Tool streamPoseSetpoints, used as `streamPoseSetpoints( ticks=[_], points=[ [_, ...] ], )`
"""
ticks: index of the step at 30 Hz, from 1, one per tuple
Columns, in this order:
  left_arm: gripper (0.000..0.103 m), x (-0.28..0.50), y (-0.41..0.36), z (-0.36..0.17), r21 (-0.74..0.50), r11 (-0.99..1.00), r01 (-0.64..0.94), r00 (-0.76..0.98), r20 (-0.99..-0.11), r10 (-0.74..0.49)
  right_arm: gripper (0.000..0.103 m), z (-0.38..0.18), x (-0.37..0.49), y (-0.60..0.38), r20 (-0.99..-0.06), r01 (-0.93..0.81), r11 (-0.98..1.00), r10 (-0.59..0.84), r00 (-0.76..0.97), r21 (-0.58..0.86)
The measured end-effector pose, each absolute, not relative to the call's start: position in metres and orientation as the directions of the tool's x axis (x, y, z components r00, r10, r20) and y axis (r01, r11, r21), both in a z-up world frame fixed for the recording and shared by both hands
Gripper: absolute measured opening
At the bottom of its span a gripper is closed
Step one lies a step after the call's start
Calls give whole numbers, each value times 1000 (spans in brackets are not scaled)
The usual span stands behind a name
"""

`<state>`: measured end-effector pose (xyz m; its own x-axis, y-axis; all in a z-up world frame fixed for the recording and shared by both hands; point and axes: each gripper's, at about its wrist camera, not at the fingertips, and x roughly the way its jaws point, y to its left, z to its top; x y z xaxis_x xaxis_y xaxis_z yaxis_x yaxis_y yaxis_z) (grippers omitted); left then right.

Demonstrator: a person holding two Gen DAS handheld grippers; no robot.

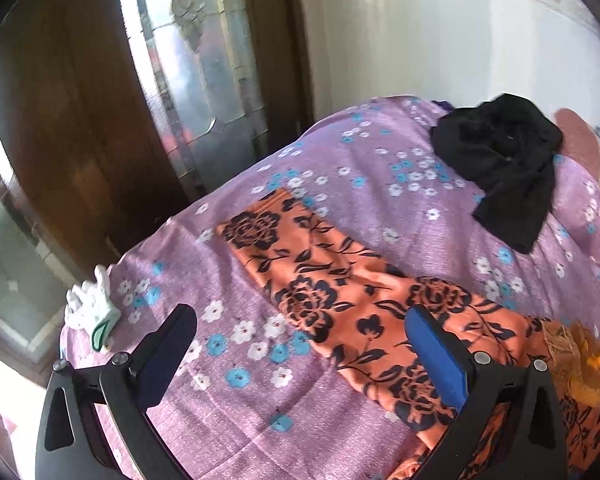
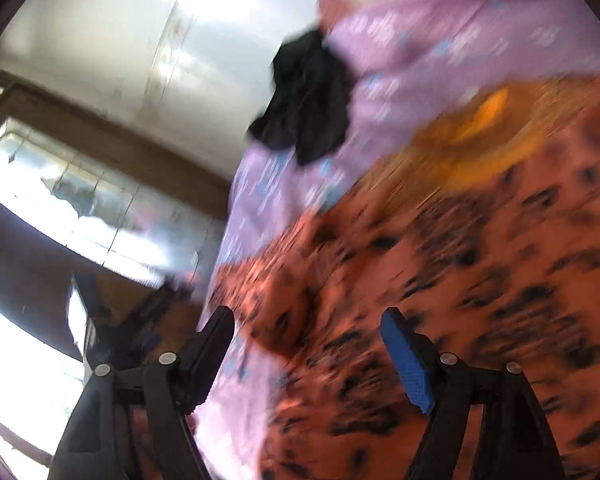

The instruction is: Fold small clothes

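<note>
**Orange garment flat on the bed, both grippers spread**

The orange floral garment (image 1: pixel 340 292) lies stretched in a long strip across the purple bedsheet (image 1: pixel 380 184). The left gripper (image 1: pixel 300 320) hovers above its near end, jaws wide apart, grasping nothing. The right gripper (image 2: pixel 308 324), in a blurred view, also hangs released over the same cloth (image 2: pixel 480 280). A black garment (image 1: pixel 508 164) sits crumpled toward the far edge, apart from the orange one. A white glove (image 1: pixel 90 306) rests at the bed's left corner.
</note>
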<state>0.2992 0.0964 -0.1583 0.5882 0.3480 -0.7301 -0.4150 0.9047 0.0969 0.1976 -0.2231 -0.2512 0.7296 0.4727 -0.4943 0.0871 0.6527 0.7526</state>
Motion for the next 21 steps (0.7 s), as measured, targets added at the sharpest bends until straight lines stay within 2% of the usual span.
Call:
streamPoseSetpoints(
  ticks=[3,5,7,8,12,15,17,21],
  points=[
    [103,299,109,-163,85,885,-458,556,-749,360,75,-261,189,-259,-547,192,672,367,752,715],
    [103,300,119,-166,86,869,-487,532,-760,373,67,-277,191,-270,-564,235,655,350,748,718],
    [103,299,132,-170,85,850,-520,505,-772,386,66,-298,201,-273,-645,302,682,325,691,666],
    [103,299,140,-173,74,840,-538,490,-783,383,59,-315,208,-271,-703,343,702,312,639,624],
    [103,299,181,-184,-10,797,-604,443,-836,325,56,-307,210,-265,-705,303,762,268,657,572],
    [103,298,207,-194,-86,761,-643,425,-866,261,56,-293,207,-261,-624,235,724,330,708,649],
    [103,297,218,-200,-135,737,-662,421,-880,218,56,-285,212,-246,-597,183,743,337,728,643],
    [101,293,237,-208,-213,694,-688,437,-885,161,57,-308,230,-214,-649,155,769,392,652,620]
  ],
)
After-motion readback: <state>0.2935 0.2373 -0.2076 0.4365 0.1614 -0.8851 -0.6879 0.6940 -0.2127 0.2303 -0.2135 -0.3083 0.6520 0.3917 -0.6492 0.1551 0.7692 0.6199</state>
